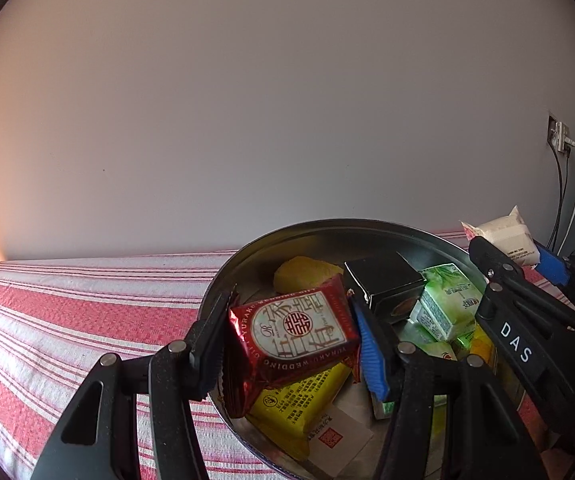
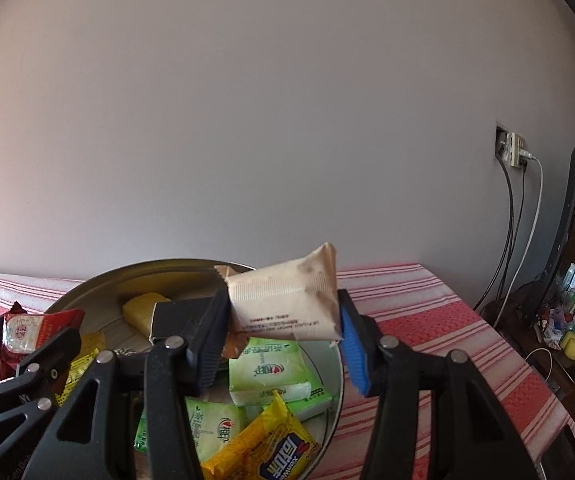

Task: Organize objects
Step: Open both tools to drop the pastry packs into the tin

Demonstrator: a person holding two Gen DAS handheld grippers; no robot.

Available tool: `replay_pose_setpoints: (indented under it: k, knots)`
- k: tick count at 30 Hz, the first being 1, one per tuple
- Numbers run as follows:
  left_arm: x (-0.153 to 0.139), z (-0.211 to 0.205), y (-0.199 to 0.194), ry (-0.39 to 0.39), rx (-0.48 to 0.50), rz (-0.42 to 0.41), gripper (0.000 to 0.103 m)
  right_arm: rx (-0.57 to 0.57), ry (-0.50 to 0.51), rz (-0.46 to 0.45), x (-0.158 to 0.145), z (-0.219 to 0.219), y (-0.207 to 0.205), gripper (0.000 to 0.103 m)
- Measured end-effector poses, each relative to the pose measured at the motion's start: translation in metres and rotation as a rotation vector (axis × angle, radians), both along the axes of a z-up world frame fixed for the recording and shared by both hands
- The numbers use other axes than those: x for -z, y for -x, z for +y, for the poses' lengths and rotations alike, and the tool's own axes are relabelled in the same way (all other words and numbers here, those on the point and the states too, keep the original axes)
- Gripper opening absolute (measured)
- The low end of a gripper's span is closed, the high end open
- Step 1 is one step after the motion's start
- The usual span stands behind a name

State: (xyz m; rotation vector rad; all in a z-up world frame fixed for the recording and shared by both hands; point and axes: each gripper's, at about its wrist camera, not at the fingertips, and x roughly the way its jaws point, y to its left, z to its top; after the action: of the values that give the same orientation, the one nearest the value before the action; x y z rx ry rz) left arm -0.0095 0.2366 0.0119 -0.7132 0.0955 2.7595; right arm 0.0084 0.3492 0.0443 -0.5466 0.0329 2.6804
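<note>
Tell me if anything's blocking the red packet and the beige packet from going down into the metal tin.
Nothing visible blocks them. The left hand-held gripper holds the red packet and the right hand-held gripper the beige packet, both over the open metal tin; only snack packets already piled inside lie beneath.

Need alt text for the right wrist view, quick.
The right gripper holds a beige packet above a round metal tin of snack packets on a red-striped cloth. At left, the left gripper holds a red packet.

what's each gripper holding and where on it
Left gripper: shiny red foil snack packet, clamped across its short ends. Right gripper: beige paper-look snack packet, also gripped across its ends.
</note>
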Motion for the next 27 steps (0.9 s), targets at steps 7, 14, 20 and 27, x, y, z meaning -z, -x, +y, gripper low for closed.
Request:
replay_pose_setpoints:
  k: [7,14,20,27]
  knots:
    - [0.005,0.001,0.003,0.013,-0.006,-0.011,0.059,-0.02,0.04,-0.026,0.006,0.0,0.004,0.052]
    - [0.013,0.007,0.006,0.054,-0.019,-0.026,0.059,-0.046,0.051,-0.065,0.012,-0.002,0.011,0.052]
    - [0.019,0.008,0.008,0.09,-0.052,-0.049,0.06,-0.076,0.089,-0.147,0.024,0.0,0.022,0.053]
    - [0.009,-0.01,0.006,-0.037,-0.043,-0.076,0.087,-0.047,0.092,-0.081,0.018,0.0,0.009,0.087]
